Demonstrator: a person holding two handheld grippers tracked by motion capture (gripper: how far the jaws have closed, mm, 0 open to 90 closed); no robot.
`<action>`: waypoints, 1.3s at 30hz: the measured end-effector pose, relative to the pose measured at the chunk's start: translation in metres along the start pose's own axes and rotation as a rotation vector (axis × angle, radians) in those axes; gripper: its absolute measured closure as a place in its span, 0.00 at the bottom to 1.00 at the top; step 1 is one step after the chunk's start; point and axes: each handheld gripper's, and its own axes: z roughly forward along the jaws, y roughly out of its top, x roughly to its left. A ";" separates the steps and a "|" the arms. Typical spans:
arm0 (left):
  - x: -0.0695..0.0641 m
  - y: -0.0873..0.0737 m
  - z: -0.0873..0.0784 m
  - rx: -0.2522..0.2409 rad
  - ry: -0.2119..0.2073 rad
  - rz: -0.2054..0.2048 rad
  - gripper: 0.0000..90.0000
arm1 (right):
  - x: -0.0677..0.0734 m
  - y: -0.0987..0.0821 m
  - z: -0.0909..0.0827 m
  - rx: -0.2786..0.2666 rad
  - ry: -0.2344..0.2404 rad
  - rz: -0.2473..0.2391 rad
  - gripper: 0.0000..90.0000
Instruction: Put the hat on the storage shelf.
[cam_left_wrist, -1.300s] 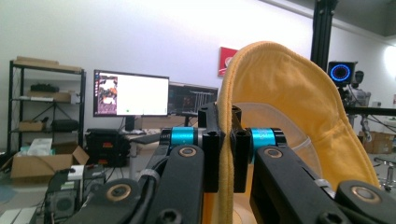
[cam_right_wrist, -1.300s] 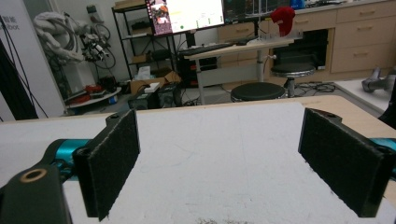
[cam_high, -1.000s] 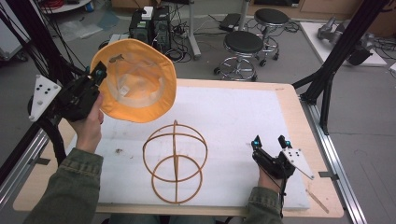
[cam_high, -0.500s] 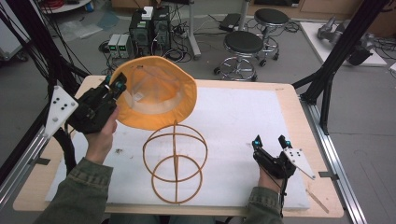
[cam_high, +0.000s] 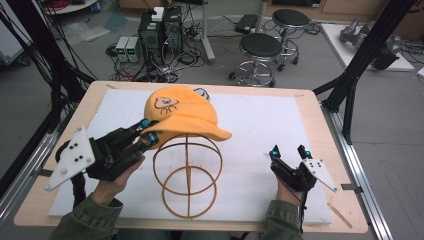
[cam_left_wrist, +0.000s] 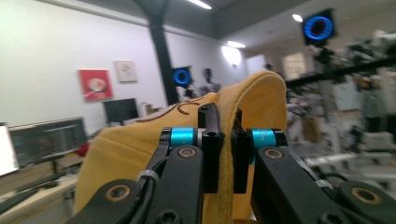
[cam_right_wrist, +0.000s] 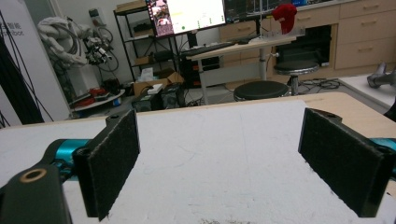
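High view: the left gripper (cam_high: 145, 134) pinches the rim of the orange cap (cam_high: 182, 112), holding it just above the wire stand (cam_high: 187, 175), while the right gripper (cam_high: 290, 155), jaws apart and empty, rests right of the stand.

stools (cam_high: 262, 47) on floor beyond table | computers (cam_high: 161, 29) left of them | monitor (cam_right_wrist: 187, 14) on desk | white mat (cam_high: 265, 120)

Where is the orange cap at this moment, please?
In the high view the orange cap sits left of centre, above the wire stand, its edge pinched by the left claw.
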 end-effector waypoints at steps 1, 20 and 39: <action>-0.003 0.000 0.000 0.009 -0.031 0.000 0.96 | 0.000 0.000 0.000 0.000 0.000 0.000 0.13; -0.013 -0.035 -0.017 0.246 -0.492 -0.141 0.96 | 0.000 -0.001 0.001 0.009 -0.004 -0.001 0.13; -0.010 -0.056 -0.019 0.435 -0.612 -0.201 0.82 | 0.001 -0.001 0.002 0.023 -0.008 0.000 0.13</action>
